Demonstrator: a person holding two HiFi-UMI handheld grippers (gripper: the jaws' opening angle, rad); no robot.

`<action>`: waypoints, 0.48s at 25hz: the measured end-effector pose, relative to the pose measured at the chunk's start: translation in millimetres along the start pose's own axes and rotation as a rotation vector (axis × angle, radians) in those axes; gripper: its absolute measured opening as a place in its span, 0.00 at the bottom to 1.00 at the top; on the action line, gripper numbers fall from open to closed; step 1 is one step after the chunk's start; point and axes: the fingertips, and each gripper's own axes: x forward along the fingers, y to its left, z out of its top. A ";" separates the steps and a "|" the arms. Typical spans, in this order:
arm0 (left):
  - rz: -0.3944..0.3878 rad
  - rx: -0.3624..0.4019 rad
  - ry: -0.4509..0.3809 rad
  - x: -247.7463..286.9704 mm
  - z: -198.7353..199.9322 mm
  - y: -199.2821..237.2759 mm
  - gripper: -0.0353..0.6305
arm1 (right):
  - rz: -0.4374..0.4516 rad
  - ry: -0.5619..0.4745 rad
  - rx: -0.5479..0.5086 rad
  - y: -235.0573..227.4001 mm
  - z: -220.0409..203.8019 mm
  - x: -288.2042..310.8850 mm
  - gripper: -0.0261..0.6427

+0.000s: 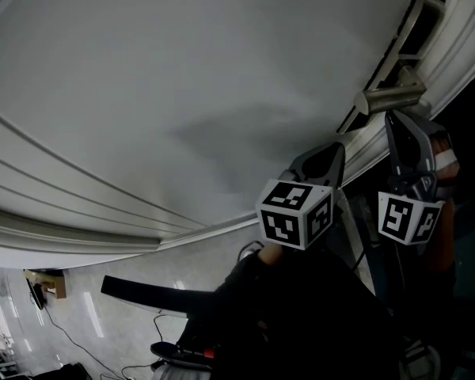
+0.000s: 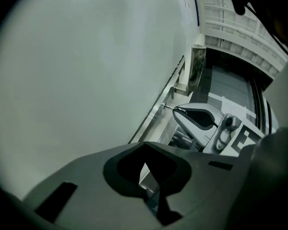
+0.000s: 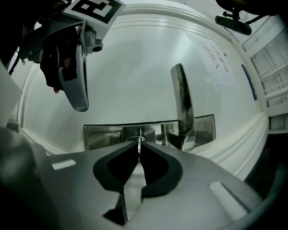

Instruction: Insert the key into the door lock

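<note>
My right gripper (image 3: 139,142) is shut on a small metal key (image 3: 139,149). The key's tip sits at the round lock cylinder (image 3: 136,139) in a shiny steel plate (image 3: 105,135) on the white door. From the left gripper view the key (image 2: 168,107) sticks out of the right gripper (image 2: 175,110) and touches the plate on the door's edge; how deep it sits cannot be told. The lever handle (image 3: 182,104) stands just right of the lock. My left gripper (image 2: 145,146) is shut and holds nothing, off the door and beside the right gripper. In the head view the left gripper (image 1: 332,150) and the right gripper (image 1: 397,119) are below the handle (image 1: 388,97).
The white panelled door (image 1: 182,93) fills most of the head view, with raised mouldings (image 1: 63,212) along its lower left. Below lie a glossy floor with cables (image 1: 87,323) and the person's dark clothing (image 1: 301,315). A dark gap opens beyond the door's edge (image 2: 230,87).
</note>
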 end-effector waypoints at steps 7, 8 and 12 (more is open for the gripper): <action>-0.008 0.000 0.002 1.3 0.1 0.9 0.05 | -0.001 0.005 0.004 1.1 -0.2 1.8 0.06; -0.008 -0.001 0.003 1.2 0.1 1.1 0.05 | 0.000 0.004 0.004 1.2 0.2 1.9 0.06; -0.011 -0.003 0.009 2.0 -0.7 0.4 0.05 | 0.005 0.003 0.003 0.3 0.9 2.4 0.06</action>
